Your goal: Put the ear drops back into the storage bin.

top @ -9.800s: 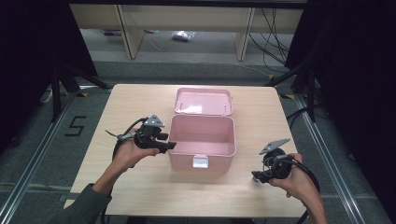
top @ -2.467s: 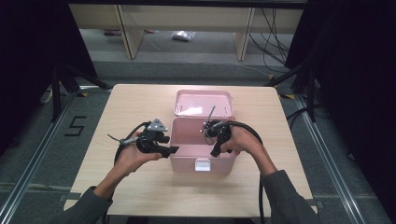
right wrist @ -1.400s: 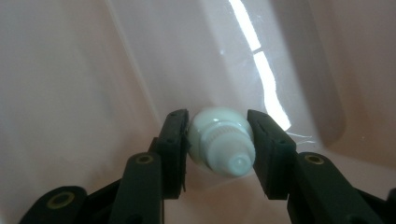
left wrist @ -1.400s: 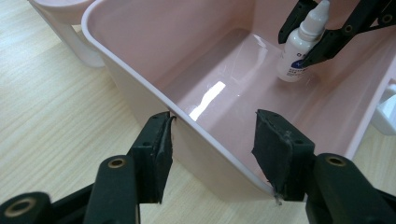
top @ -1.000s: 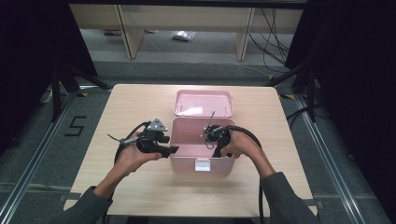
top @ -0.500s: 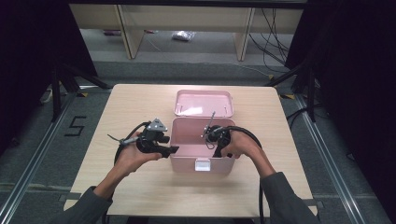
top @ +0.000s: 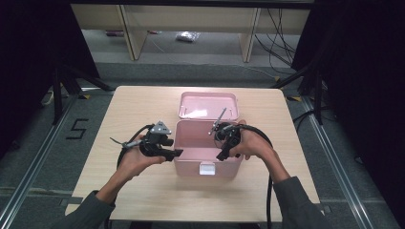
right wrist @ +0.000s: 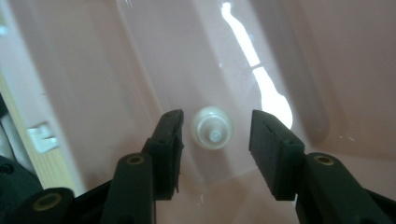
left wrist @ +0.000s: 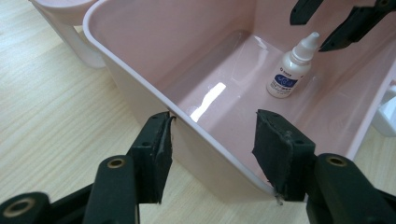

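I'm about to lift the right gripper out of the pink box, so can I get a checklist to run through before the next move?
1. Dropper bottle stands upright on the box floor: ok.
2. Right gripper has just been opening its jaws; they stand apart from the bottle's cap on both sides: ok.
3. Left gripper straddles the pink box wall, one jaw outside, one inside: ok.
4. Whether that grip is firm: cannot tell.
5. Lid is laid back, clear of the way up: ok.
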Available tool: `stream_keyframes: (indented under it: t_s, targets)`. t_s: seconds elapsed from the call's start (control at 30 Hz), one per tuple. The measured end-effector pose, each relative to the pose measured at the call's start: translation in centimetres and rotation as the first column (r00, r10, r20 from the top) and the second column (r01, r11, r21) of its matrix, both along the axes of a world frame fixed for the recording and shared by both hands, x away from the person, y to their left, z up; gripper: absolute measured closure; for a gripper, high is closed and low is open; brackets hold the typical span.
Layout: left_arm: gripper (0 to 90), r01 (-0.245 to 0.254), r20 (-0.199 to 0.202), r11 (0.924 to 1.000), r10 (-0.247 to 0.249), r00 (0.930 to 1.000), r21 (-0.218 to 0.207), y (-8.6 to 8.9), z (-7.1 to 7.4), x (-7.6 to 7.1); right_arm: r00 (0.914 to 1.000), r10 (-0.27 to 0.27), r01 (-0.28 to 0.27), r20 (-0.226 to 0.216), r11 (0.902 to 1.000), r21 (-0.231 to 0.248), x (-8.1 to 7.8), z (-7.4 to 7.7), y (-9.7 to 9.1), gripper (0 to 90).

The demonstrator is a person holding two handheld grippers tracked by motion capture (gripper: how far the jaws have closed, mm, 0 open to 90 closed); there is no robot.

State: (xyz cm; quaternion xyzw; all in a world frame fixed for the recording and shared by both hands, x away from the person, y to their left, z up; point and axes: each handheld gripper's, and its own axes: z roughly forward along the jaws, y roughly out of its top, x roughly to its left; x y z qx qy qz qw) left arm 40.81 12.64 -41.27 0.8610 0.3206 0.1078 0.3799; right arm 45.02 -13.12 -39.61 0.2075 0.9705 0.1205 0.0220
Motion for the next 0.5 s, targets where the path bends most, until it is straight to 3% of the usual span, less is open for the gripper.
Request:
stream_keyframes:
  t_s: [0.03,0.2,0.3,0.5]
  targets:
    - [46.5,0.003,0.002,1.0000,-0.003,1.0000,0.002,0.0,0.0,0.0,0.9996,-0.027,0.028,-0.010,0.9992,0.030,-0.3,0.6,-0.1,52.9]
    - [46.4,0.006,0.002,1.0000,-0.006,1.0000,0.002,0.0,0.0,0.1,0.9978,-0.066,0.066,-0.002,0.9945,0.081,-0.4,1.6,-0.6,47.1]
    - [46.4,0.005,0.001,1.0000,-0.005,1.0000,0.002,0.1,0.0,0.1,0.9974,-0.069,0.066,0.019,0.9857,0.155,-0.2,2.4,-1.1,45.0]
    - [46.4,0.006,0.000,1.0000,-0.006,1.0000,0.002,0.1,0.0,0.1,0.9871,-0.150,0.134,0.055,0.9641,0.229,0.2,3.5,-2.5,44.5]
